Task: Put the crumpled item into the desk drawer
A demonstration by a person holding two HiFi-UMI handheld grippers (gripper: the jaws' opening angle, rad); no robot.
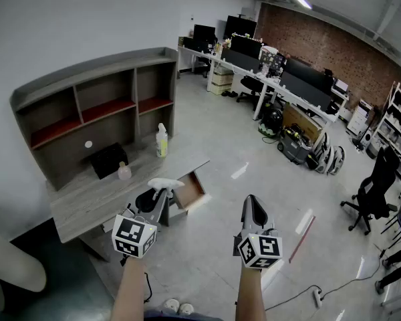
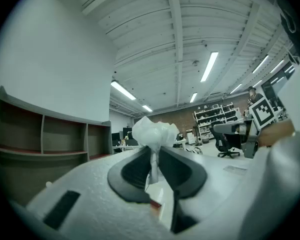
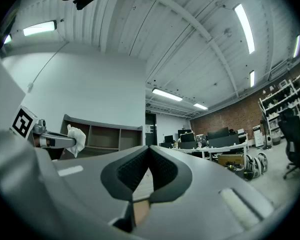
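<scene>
A white wall (image 1: 87,19) runs along the left and a brick wall (image 1: 334,39) closes the far end, above a glossy grey floor (image 1: 220,136). Long tables (image 1: 271,82) carry dark monitors (image 1: 244,45), a black office chair (image 1: 373,191) stands at right, and strip lights (image 2: 209,66) line the white ceiling (image 2: 155,24).

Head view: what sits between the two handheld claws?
In the head view, the open drawer and bare floor lie between the left gripper, clamped on the crumpled white item, and the shut right gripper.

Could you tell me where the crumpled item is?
The crumpled item is pinched in the left gripper, lower left in the head view, near the open drawer.
</scene>
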